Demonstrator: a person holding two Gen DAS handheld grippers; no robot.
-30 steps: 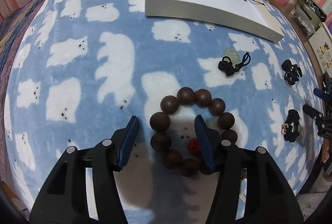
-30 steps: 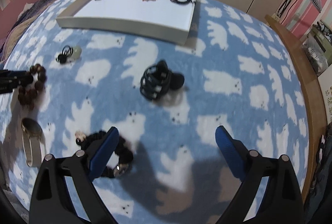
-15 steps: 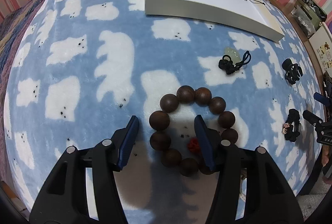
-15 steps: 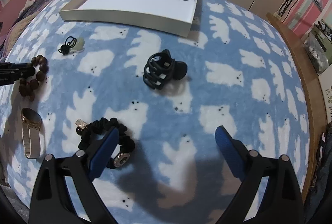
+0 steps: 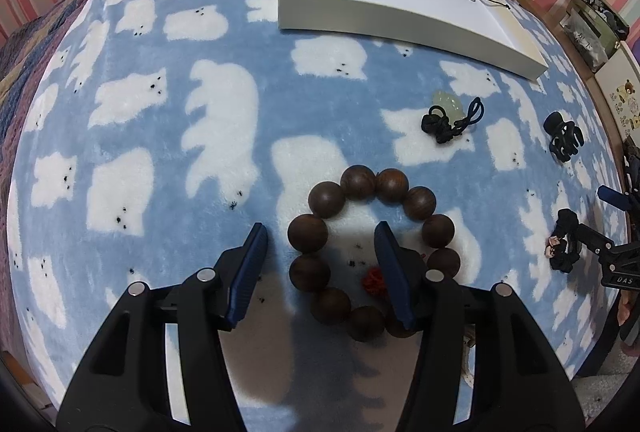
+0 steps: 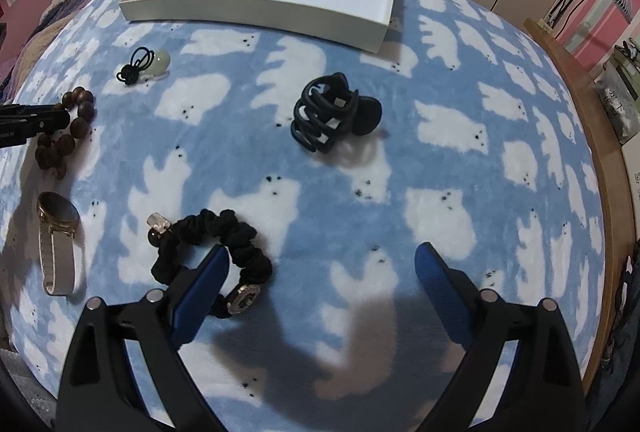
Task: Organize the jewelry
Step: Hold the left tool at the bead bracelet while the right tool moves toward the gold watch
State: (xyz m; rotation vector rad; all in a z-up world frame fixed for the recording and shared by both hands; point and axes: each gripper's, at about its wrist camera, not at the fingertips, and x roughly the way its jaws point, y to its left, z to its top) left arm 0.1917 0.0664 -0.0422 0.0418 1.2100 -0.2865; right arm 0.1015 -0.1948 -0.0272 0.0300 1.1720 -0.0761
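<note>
Presently the wooden bead bracelet lies flat on the blue fleece blanket, directly under the left gripper. Its fingers are spread: the right-hand finger stands inside the ring of beads, over a small red knot, and the other finger stands just outside the ring, so the near-left arc of beads sits between them. Whether either pad touches a bead cannot be told.

Readable writing is scant. The letters "DAS" show on the black body of the right gripper at the edge of the left wrist view; a few characters show on the left gripper's body in the right wrist view, not clear enough to read.

The right gripper hangs wide open and holds nothing. Its left finger overlaps a black scrunchie with a metal charm; contact cannot be confirmed. A black claw clip lies well ahead of it. A gold watch lies to the left, near the bracelet. A pale jade pendant on black cord rests between the bracelet and the white tray. Four small pieces line the tray's far wall.
</note>
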